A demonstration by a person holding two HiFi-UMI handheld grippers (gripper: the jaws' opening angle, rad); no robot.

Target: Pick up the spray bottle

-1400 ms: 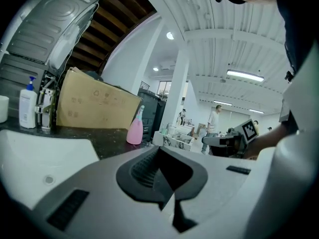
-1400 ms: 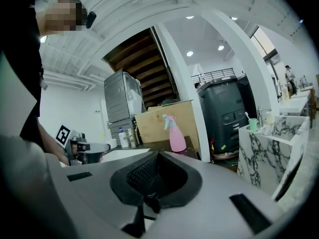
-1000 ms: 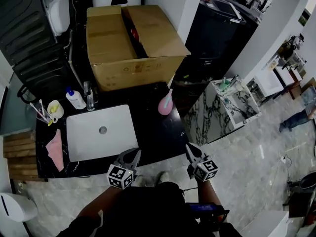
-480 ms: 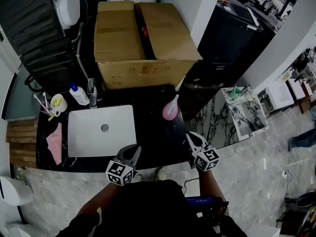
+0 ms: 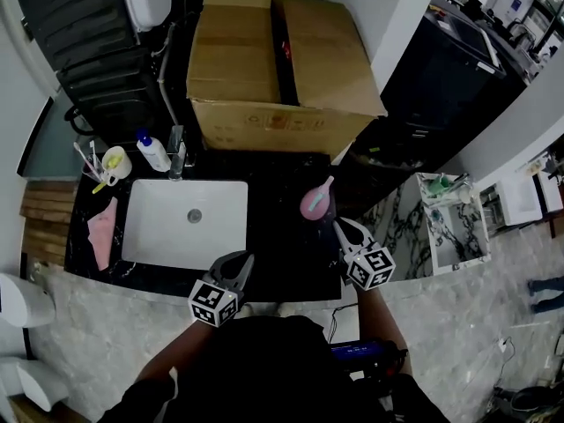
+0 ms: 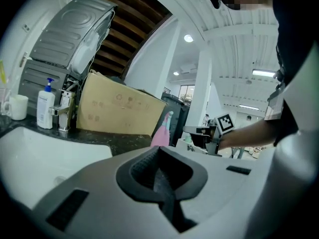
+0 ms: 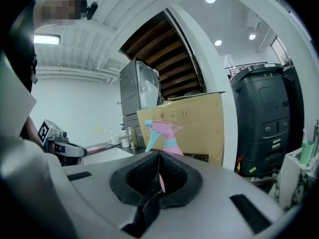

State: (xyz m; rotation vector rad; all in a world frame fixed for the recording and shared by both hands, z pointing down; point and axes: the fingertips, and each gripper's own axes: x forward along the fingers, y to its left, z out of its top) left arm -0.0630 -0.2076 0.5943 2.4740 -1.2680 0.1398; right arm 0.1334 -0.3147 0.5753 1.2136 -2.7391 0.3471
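Note:
The pink spray bottle (image 5: 317, 200) with a pale blue trigger stands upright on the black counter (image 5: 273, 245), right of the sink. My right gripper (image 5: 342, 228) is shut and empty, just short of the bottle on the near side and pointing at it. From the right gripper view the bottle (image 7: 165, 133) rises straight ahead, behind that gripper's (image 7: 158, 163) closed jaws. My left gripper (image 5: 238, 265) hovers over the counter's front edge near the sink, shut with nothing held. The left gripper view has the bottle (image 6: 162, 131) ahead and slightly right of its gripper (image 6: 159, 156).
A white sink (image 5: 185, 223) is set into the counter, with a faucet (image 5: 177, 159), a soap pump bottle (image 5: 153, 152), a cup of toothbrushes (image 5: 112, 162) and a pink cloth (image 5: 101, 230) around it. A large cardboard box (image 5: 280, 64) stands behind the bottle. The counter ends right of the bottle.
My right gripper has moved forward up to the spray bottle. The left gripper has edged forward over the counter's front edge. Both stayed shut.

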